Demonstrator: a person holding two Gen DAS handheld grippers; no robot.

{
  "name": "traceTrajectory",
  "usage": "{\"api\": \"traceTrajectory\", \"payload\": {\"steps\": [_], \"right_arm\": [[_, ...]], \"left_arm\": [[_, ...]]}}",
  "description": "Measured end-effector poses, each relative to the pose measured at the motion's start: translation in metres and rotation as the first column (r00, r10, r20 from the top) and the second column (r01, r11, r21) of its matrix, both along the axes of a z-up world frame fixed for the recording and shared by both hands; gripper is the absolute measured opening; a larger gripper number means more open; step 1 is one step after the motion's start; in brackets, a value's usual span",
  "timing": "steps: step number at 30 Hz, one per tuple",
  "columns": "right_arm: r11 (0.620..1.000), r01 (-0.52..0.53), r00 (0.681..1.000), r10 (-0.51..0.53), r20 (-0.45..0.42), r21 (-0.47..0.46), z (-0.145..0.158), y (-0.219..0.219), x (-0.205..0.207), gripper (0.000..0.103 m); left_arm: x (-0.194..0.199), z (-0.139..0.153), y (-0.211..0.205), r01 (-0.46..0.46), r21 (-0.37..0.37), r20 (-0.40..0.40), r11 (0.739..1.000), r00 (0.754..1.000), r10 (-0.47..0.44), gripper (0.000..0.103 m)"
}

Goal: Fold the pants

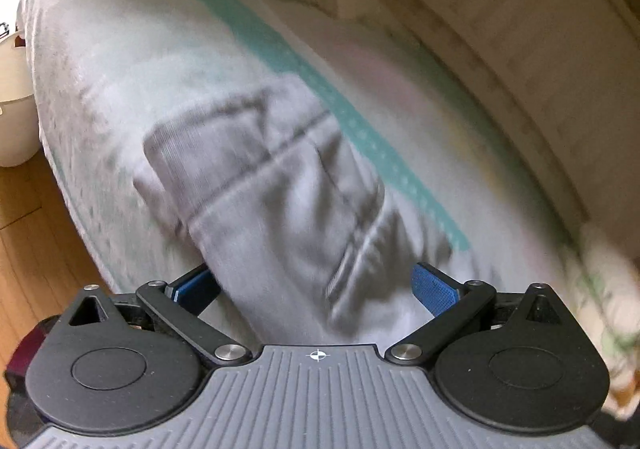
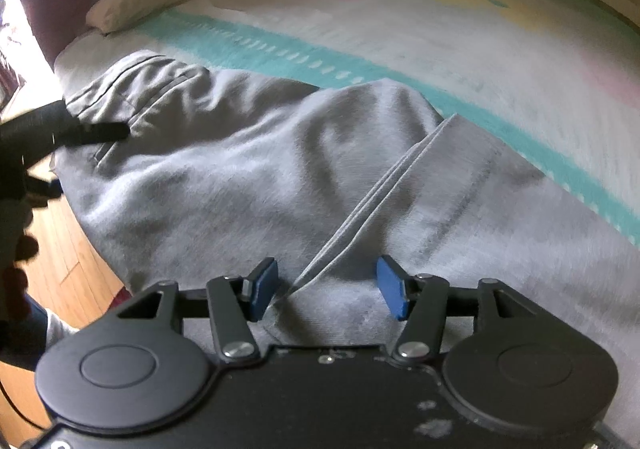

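One pair of grey pants (image 2: 248, 169) spread on bed cover (image 2: 460, 33) with teal stripe, near bed edge. Right gripper (image 2: 326, 287) tilted down over folded hem, jaws parted, nothing pinched. Left gripper (image 1: 316, 291) angled down, jaws spread wide around cloth, pads not pressed. Two grippers counted.

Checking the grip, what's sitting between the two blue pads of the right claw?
In the right wrist view, the right claw stands open over the grey pants; their stacked hem edges run between the pads.

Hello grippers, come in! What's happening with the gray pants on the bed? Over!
Left gripper open, pants between its fingers. Right gripper open over a folded edge, not pinching. Pants partly folded on the bedspread. Nothing in the way.
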State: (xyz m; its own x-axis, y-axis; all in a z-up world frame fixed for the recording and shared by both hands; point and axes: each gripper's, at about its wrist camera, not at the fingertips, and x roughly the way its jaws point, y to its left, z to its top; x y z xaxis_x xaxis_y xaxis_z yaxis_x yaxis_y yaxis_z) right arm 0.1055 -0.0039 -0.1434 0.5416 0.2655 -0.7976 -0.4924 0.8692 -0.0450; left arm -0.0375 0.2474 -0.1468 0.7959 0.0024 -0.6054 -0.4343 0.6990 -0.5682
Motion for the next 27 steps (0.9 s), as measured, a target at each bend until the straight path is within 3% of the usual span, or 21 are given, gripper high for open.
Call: {"api": "traceTrajectory", "payload": {"steps": [10, 13, 15, 18, 20, 21, 23, 26, 27], "right_arm": [[1.000, 0.008, 1.000, -0.008, -0.009, 0.025, 0.001, -0.004, 0.001, 0.059], [0.999, 0.008, 1.000, -0.007, -0.011, 0.031, 0.001, -0.005, 0.001, 0.059], [0.999, 0.009, 1.000, -0.008, -0.013, 0.037, 0.002, -0.006, 0.001, 0.059], [0.999, 0.009, 1.000, -0.008, -0.017, 0.050, 0.003, -0.009, 0.000, 0.059], [0.998, 0.012, 1.000, -0.011, -0.018, 0.058, 0.003, -0.009, 0.001, 0.059], [0.998, 0.013, 1.000, -0.012, -0.017, 0.063, 0.004, -0.009, 0.001, 0.058], [0.996, 0.024, 1.000, -0.024, -0.011, 0.091, 0.008, -0.012, 0.003, 0.054], [0.984, 0.069, 0.998, -0.070, 0.004, 0.165, 0.016, -0.020, 0.008, 0.033], [0.981, 0.077, 0.997, -0.078, -0.001, 0.180, 0.018, -0.022, 0.011, 0.016]], "left_arm": [[0.027, -0.001, 0.011, 0.053, -0.030, 0.094, 0.998, 0.994, -0.050, 0.103], [0.032, -0.007, 0.013, 0.070, -0.047, 0.072, 0.996, 0.995, -0.067, 0.102], [0.031, -0.013, 0.017, 0.050, -0.107, 0.089, 0.993, 0.995, -0.040, 0.102], [0.028, -0.023, 0.031, -0.001, -0.258, 0.100, 0.966, 0.995, 0.028, 0.100], [0.028, -0.024, 0.038, -0.010, -0.294, 0.084, 0.956, 0.996, 0.037, 0.077], [0.027, -0.024, 0.040, -0.014, -0.294, 0.075, 0.956, 0.996, 0.037, 0.072], [0.024, -0.022, 0.038, -0.048, -0.239, 0.037, 0.970, 0.998, 0.059, 0.023], [0.016, -0.015, 0.035, -0.063, -0.175, 0.038, 0.983, 0.997, 0.071, 0.015], [0.015, -0.008, 0.032, -0.058, -0.147, 0.050, 0.987, 0.997, 0.066, 0.014]]}}
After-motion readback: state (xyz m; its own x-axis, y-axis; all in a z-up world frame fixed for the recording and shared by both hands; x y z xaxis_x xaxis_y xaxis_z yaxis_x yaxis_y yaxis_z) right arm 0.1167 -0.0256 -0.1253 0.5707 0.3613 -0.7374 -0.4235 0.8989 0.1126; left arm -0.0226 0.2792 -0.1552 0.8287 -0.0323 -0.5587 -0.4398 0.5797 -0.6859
